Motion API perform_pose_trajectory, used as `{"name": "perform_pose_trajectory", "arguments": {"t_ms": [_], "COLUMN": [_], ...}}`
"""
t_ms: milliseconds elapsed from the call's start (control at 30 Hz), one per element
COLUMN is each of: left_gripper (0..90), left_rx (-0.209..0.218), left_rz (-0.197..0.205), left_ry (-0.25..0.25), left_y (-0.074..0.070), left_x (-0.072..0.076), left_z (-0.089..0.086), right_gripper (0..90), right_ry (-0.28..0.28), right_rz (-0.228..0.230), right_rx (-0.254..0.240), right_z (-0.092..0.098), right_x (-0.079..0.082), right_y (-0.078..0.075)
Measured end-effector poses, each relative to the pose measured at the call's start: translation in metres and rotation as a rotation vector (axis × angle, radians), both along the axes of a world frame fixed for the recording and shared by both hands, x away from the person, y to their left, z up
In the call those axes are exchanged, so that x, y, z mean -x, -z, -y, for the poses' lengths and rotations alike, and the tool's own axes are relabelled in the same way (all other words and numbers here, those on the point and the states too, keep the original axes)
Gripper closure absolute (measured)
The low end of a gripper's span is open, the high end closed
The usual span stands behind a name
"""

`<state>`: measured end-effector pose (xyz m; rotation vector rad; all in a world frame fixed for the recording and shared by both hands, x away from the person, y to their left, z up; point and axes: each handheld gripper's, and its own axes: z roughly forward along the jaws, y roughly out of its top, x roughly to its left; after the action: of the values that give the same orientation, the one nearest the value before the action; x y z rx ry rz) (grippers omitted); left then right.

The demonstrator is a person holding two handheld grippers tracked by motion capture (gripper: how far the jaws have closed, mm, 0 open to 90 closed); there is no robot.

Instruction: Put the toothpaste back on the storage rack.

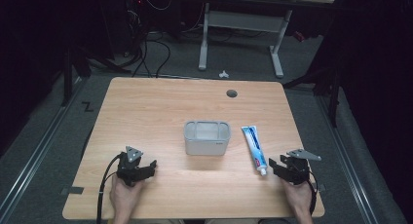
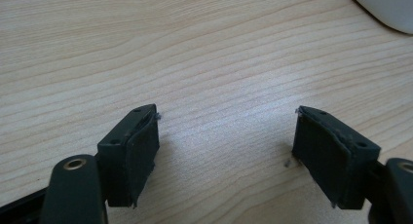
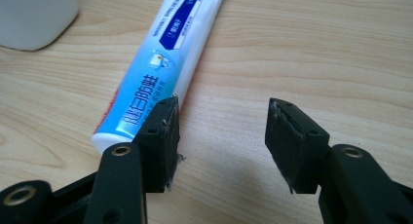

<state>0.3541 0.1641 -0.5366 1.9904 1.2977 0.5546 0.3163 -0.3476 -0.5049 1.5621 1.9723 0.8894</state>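
Note:
A white and blue toothpaste tube [image 1: 254, 148] lies on the wooden table [image 1: 160, 107], cap end toward me, just right of a pale grey open container [image 1: 206, 137]. My right gripper [image 1: 278, 164] rests near the table's front right, open, with the tube's cap end just left of it. In the right gripper view the tube [image 3: 160, 63] runs up past the left jaw and nothing lies between the jaws of the right gripper [image 3: 221, 141]. My left gripper [image 1: 146, 166] sits at the front left, open over bare wood; its jaws stand wide in the left gripper view [image 2: 226, 156].
A round cable hole [image 1: 232, 93] is near the table's far edge. A corner of the container [image 2: 389, 9] shows at the upper right of the left gripper view and another corner [image 3: 34, 19] at the upper left of the right gripper view. Beyond the table stands a white desk frame [image 1: 241, 29].

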Motion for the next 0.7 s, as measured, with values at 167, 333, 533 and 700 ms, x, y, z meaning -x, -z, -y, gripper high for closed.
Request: {"name": "perform_pose_trajectory", "arguments": {"t_ms": [167, 333, 533, 700], "left_gripper": [25.4, 25.4, 25.4, 25.4], "left_rx": [0.000, 0.000, 0.000, 0.001], "left_rz": [0.000, 0.000, 0.000, 0.000], "left_ry": [0.000, 0.000, 0.001, 0.001], "left_y": [0.000, 0.000, 0.000, 0.000], "left_x": [0.000, 0.000, 0.000, 0.000], "left_z": [0.000, 0.000, 0.000, 0.000], "right_gripper": [47.1, 47.5, 47.9, 48.1], "right_ry": [-0.019, -0.033, -0.058, -0.056], "right_rz": [0.004, -0.013, -0.018, -0.032], "right_rx": [-0.004, -0.004, 0.016, 0.023], "right_z": [-0.004, -0.009, -0.016, -0.018], "right_x": [0.001, -0.002, -0.009, -0.016], "right_y": [-0.006, -0.010, -0.019, -0.025]}}
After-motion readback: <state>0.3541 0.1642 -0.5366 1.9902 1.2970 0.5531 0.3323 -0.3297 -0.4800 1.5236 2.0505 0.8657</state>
